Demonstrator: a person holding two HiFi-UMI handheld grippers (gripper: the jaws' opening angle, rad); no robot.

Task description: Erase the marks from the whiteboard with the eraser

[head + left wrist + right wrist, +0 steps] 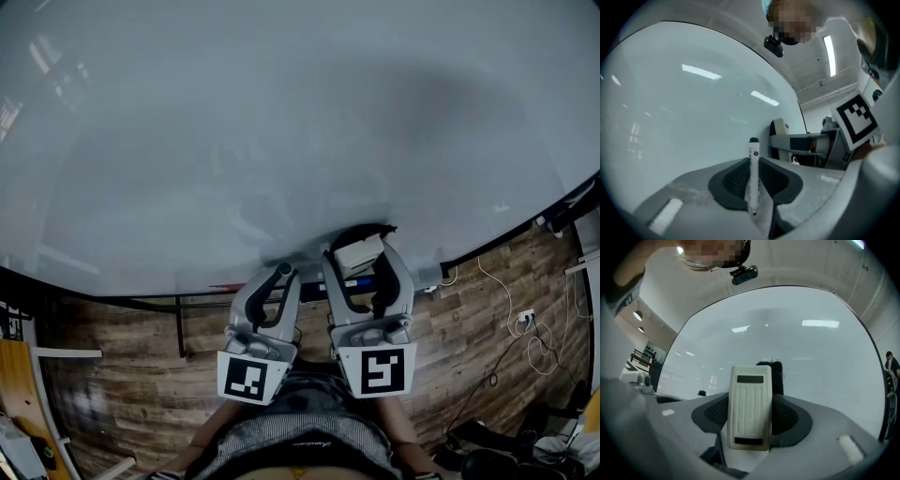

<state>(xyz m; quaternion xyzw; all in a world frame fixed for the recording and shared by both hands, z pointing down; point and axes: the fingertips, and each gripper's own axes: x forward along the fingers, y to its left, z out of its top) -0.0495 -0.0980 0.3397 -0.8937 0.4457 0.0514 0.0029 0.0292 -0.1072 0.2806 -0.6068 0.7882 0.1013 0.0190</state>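
The whiteboard [281, 122] fills the upper head view and looks blank, with only faint smudges and reflections. My right gripper [364, 246] is shut on the eraser [357, 255], a cream ribbed plastic block with black felt. It is held up near the board's lower edge. In the right gripper view the eraser [750, 411] stands upright between the jaws of the right gripper [751, 420], with the whiteboard [811, 348] behind it. My left gripper [279, 274] sits just left of it, shut on a white marker with a black cap [753, 171]. The whiteboard [684, 103] lies to its left.
A black frame and tray [187, 300] run under the board. Below lies a wooden plank floor [122, 375]. White cables and a plug [525, 328] trail at the right. The person's striped clothing [291, 441] shows at the bottom.
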